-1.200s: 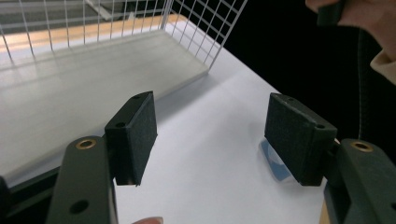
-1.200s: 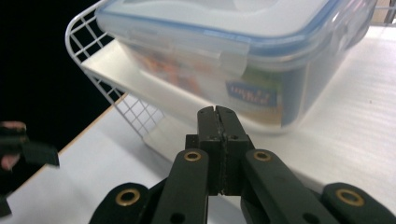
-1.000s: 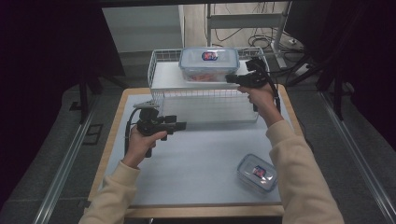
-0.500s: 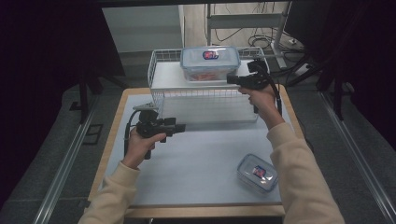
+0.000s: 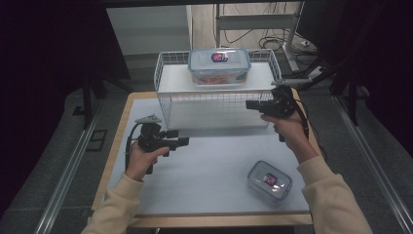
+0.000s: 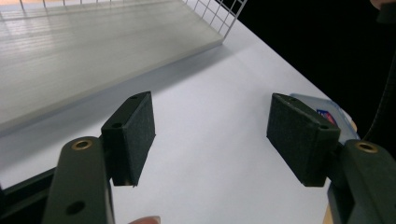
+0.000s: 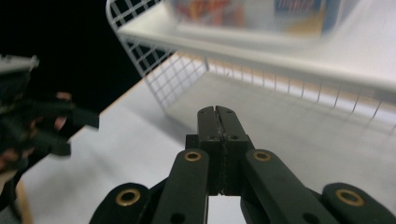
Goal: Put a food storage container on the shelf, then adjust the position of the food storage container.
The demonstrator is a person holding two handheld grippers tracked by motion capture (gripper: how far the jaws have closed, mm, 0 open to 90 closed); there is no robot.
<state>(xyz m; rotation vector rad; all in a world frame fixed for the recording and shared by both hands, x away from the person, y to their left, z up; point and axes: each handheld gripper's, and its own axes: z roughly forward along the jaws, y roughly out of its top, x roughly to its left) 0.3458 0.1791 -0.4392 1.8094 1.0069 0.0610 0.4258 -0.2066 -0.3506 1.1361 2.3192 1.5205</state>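
Small lidded container (image 5: 269,181) — the clear box with the red-and-blue label — is seen lying flat on the white table (image 5: 209,170), near the front edge on the right side, well apart from both grippers. The right gripper (image 5: 253,104) is held above the table just before the wire rack (image 5: 165,92), its jaws pressed together with nothing between them, pointing leftward across the rack's front. The container lies below and behind that gripper, toward the person, beside the right forearm. The left gripper (image 5: 184,141) is held over the table's left half, its jaws spread and empty, aimed to the right; in the left gripper view the container's corner (image 6: 329,112) shows just past the right-hand pad (image 6: 299,135). A larger lidded container (image 5: 219,65) rests on the rack's top shelf. The right hand is judged the nearer — the small box's long axis runs diagonally across the table.
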